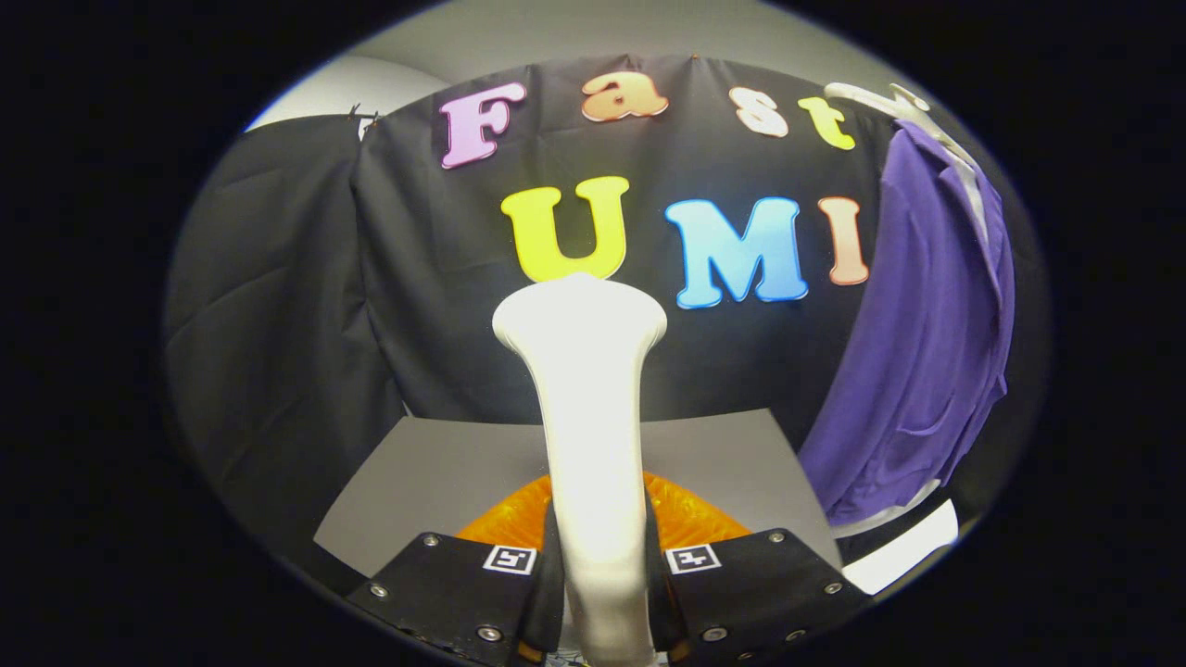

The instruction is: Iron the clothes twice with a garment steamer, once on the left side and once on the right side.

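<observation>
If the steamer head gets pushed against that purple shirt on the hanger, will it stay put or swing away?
The purple shirt looks soft: it drapes in folds, so it would probably give and swing. It hangs from a white hanger alone, so its hem is likely free. The steamer, clamped between the gripper's fingers, looks rigid.

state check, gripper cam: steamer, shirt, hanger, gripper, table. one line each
garment steamer: upright between the fingers, head up, short of the shirt
gripper: shut on the steamer's handle
purple shirt: hanging on the hanger, beyond the fingers to the right, creased low down
white hanger: hooked up high, carrying the shirt
grey table: flat below the steamer, an orange part just ahead of the fingers
</observation>
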Motion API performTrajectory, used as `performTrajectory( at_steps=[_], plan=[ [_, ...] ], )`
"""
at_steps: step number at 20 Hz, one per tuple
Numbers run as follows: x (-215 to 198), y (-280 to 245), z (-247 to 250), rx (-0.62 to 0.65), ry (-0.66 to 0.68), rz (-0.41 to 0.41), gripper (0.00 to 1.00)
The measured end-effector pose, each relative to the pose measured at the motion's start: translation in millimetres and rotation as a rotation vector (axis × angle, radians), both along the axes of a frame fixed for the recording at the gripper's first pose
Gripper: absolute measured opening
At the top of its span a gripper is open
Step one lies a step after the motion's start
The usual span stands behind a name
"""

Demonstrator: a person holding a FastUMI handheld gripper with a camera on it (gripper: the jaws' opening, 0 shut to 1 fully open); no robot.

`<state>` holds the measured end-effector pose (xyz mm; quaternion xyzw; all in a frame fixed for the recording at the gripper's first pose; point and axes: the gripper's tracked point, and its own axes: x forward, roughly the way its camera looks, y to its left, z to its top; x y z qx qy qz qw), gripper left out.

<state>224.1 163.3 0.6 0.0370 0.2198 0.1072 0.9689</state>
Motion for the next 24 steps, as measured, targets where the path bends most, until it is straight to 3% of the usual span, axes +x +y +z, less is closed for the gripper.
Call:
performTrajectory(
  at_steps=[8, 14, 24],
  plan=[
    [-40, -98, 35, -0.039, -0.158, -0.039, 0.36],
    [-54, -170, 67, -0.059, -0.242, -0.124, 0.36],
    [-33, -230, 105, -0.069, -0.315, -0.232, 0.36]
  ],
)
